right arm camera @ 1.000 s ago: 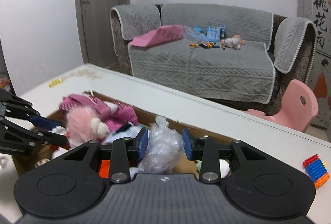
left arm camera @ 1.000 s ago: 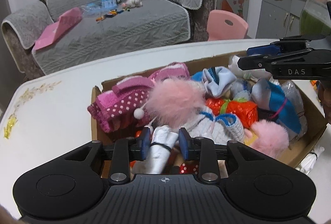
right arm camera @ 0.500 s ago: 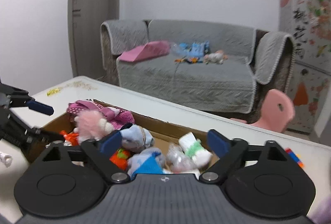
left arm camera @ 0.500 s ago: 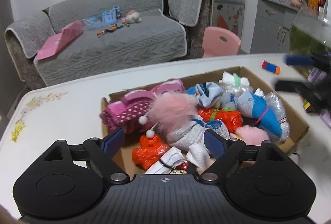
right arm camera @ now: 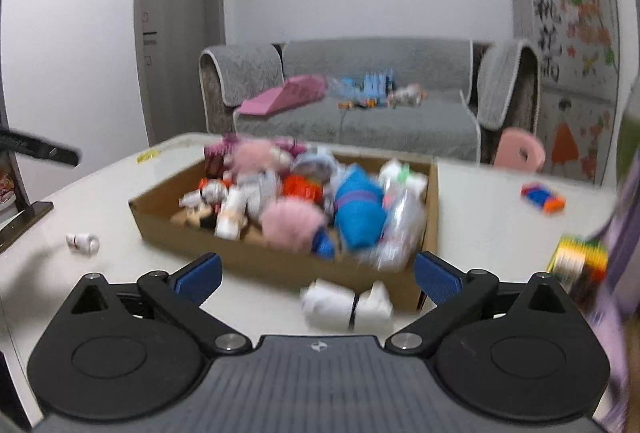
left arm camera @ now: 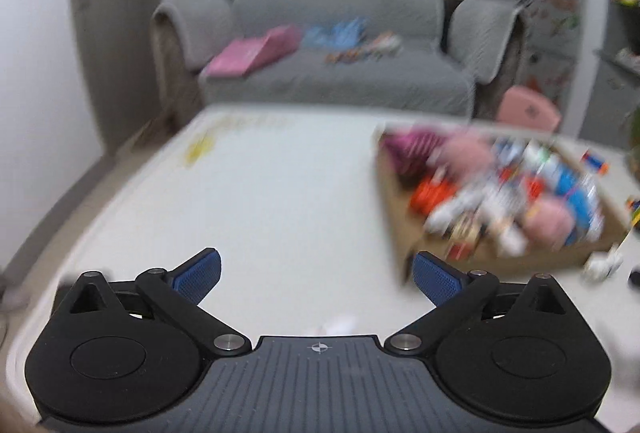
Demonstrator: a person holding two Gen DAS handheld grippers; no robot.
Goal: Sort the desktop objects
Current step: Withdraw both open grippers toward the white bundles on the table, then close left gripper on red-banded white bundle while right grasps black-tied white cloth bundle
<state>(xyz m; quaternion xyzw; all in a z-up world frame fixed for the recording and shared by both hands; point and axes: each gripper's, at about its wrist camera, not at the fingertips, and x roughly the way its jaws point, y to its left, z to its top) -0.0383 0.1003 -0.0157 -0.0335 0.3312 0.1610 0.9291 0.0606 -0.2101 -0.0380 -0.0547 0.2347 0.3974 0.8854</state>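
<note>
A cardboard box (right arm camera: 256, 257) on the white table holds several soft items: pink pompoms, blue and white socks, orange packets, a clear bag. It also shows blurred at the right of the left wrist view (left arm camera: 400, 217). My right gripper (right arm camera: 318, 279) is open and empty, in front of the box; a white rolled bundle (right arm camera: 346, 303) lies on the table between its fingers. My left gripper (left arm camera: 316, 277) is open and empty over bare table, left of the box.
A small white toy (right arm camera: 82, 243) lies left of the box. Blue-orange blocks (right arm camera: 544, 197) and a colourful cube (right arm camera: 580, 261) lie to the right. A grey sofa (right arm camera: 360, 113) and pink chair (right arm camera: 520, 151) stand behind the table.
Both grippers let go of their items over the box, opened wide and pulled back. The left one swung to the left over bare table. Both views are now motion-blurred.
</note>
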